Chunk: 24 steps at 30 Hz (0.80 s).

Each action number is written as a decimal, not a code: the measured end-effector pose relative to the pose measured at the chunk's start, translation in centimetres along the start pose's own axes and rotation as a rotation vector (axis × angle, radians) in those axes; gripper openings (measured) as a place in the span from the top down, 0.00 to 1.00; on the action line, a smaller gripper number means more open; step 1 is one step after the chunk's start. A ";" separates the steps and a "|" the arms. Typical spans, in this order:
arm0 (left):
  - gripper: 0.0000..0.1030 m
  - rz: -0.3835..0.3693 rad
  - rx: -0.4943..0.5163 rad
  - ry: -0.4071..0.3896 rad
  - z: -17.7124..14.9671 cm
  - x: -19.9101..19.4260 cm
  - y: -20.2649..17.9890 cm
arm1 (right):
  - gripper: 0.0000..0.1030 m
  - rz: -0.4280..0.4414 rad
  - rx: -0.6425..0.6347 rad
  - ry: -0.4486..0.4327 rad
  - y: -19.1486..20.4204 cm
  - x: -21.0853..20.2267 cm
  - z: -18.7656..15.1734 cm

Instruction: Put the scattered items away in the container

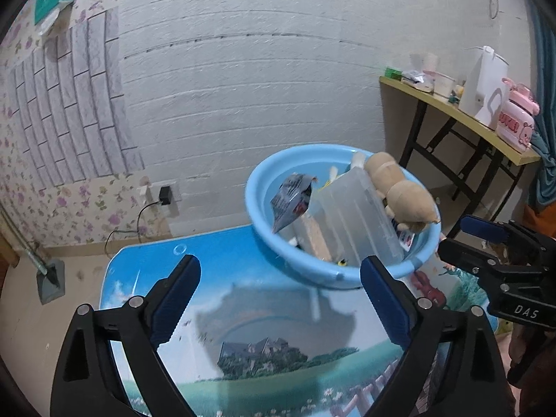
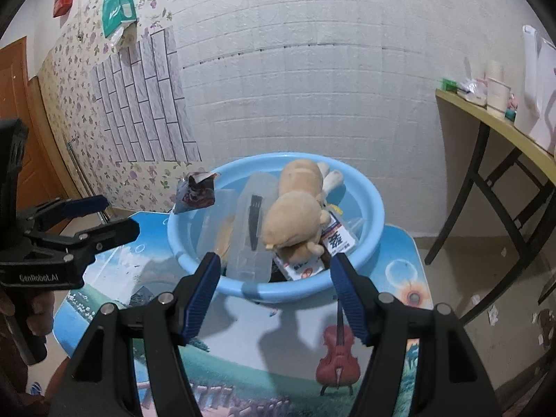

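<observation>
A light blue basin (image 1: 267, 239) (image 2: 368, 243) stands on the small picture-printed table (image 1: 264, 340) (image 2: 264, 340). In it lie a tan plush toy (image 1: 399, 187) (image 2: 295, 215), a clear plastic box (image 1: 354, 215) (image 2: 250, 243), a dark snack packet (image 1: 292, 201) (image 2: 196, 191) leaning on the rim, and white printed packets (image 2: 338, 239). My left gripper (image 1: 279, 299) is open and empty, above the table just before the basin. My right gripper (image 2: 276, 292) is open and empty, close to the basin's near rim. Each gripper shows in the other's view (image 1: 465, 239) (image 2: 100, 217).
A yellow side table (image 1: 451, 111) (image 2: 493, 121) with cups, a white bag and a pink toy stands at the right by the white brick wall. A wall socket with a cable (image 1: 165, 194) is low on the left. A wooden door (image 2: 17, 111) is at far left.
</observation>
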State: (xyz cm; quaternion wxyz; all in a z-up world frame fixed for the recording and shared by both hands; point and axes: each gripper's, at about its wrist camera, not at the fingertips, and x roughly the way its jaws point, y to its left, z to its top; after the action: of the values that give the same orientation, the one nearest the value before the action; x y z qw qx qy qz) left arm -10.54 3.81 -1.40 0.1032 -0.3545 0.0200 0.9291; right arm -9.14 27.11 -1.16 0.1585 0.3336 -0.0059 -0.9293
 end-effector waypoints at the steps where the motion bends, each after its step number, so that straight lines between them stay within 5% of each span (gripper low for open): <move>1: 0.09 0.006 -0.004 0.005 -0.2 -0.1 0.1 | 0.36 0.002 0.003 0.004 0.0 0.0 0.0; 7: 0.09 0.043 -0.006 0.047 -1.2 -0.4 0.1 | 0.25 0.008 0.006 0.009 0.8 -0.7 -0.5; 24: 0.08 0.077 -0.053 0.118 -2.6 0.3 1.6 | 0.25 -0.010 0.029 0.048 2.2 -0.7 0.2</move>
State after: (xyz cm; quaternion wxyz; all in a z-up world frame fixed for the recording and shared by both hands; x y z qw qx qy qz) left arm -9.37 1.98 -3.64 0.0565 -0.4103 0.0150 0.9101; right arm -8.15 25.18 -0.32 0.1493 0.3582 -0.0137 -0.9215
